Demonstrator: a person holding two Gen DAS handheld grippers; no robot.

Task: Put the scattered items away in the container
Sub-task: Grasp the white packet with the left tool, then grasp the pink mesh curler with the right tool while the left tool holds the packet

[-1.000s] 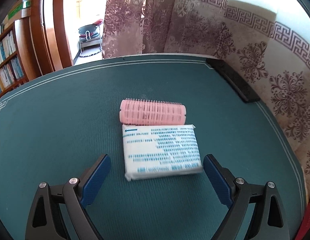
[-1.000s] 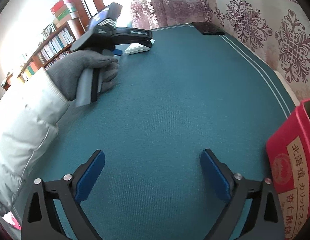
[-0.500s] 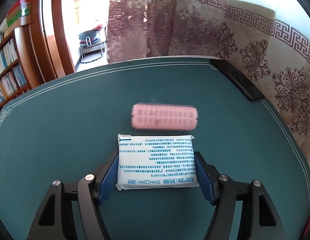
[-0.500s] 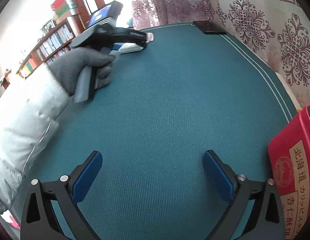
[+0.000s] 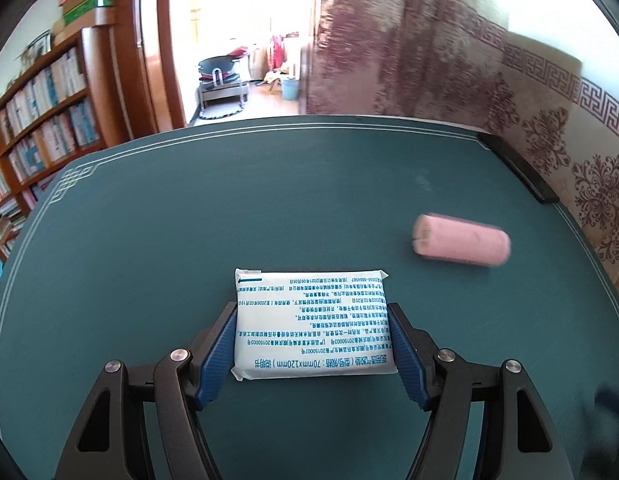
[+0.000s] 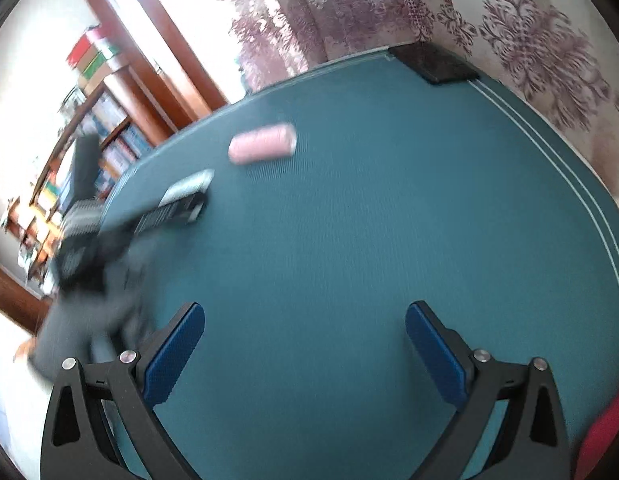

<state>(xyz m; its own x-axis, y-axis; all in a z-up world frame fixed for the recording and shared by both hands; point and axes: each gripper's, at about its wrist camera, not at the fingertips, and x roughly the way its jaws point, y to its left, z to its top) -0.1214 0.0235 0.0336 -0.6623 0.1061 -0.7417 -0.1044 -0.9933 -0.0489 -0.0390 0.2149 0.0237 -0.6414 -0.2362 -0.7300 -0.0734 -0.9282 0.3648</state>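
Note:
My left gripper is shut on a white packet printed with blue text, both blue pads pressing its short sides just above the green table. A pink hair roller lies on the cloth to the right of the packet, blurred. In the right wrist view the roller lies far ahead, and the left gripper with the packet shows at left, held by a grey-gloved hand. My right gripper stands open over bare cloth. A red box shows at the lower right corner.
A black flat object lies along the table's far right edge by the patterned curtain. Bookshelves and an open doorway stand beyond the table's left and far sides.
The left gripper closed on the white packet and carried it left, away from the pink roller. The right gripper swung left, so the red box has slid almost out of view.

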